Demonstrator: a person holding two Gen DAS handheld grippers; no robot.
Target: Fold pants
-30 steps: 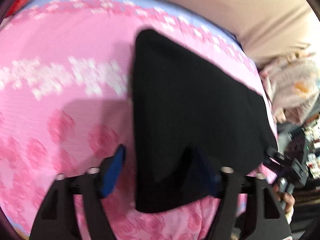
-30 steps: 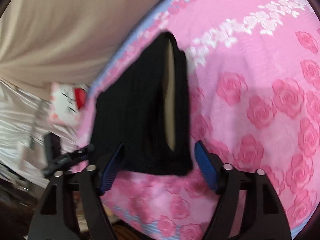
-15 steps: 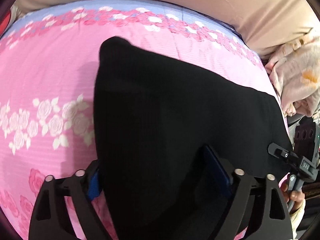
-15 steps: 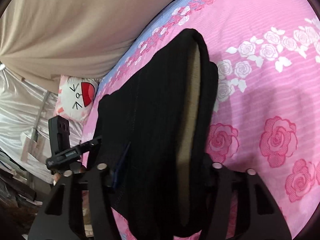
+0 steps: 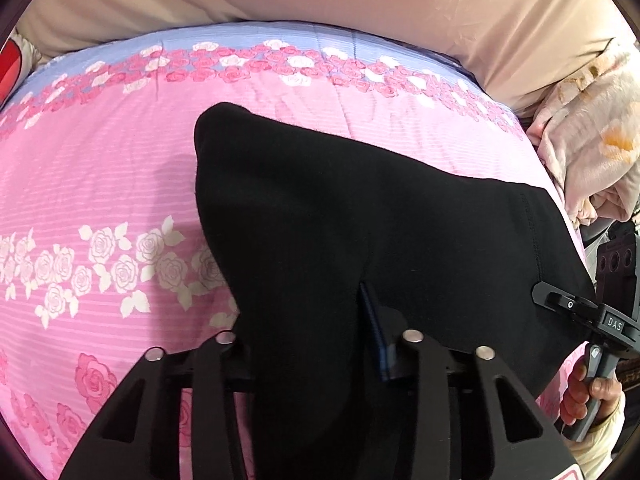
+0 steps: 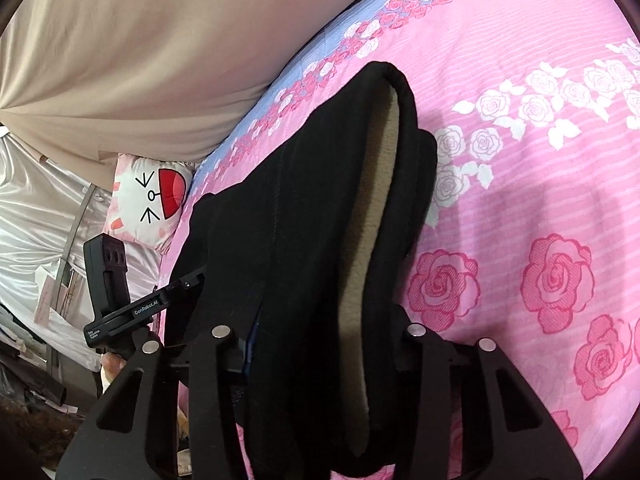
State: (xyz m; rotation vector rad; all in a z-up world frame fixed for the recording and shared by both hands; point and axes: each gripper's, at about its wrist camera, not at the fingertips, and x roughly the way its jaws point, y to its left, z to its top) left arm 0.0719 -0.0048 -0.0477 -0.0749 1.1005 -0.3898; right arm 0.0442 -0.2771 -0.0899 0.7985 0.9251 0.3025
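My left tongs point(image 5: 308, 344) and right tongs point(image 6: 320, 340), open a second ago, have closed on the pants point(image 5: 360, 220).

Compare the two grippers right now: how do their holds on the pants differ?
The left gripper pinches a plain black stretch of the pants; the right gripper holds the end where the beige lining shows. On the left gripper a blue pad shows beside the cloth; the right gripper's fingers are mostly buried under it. Both are shut on the pants, above the pink bedspread.

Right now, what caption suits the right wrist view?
Right gripper clamps black pants over a pink bedspread.
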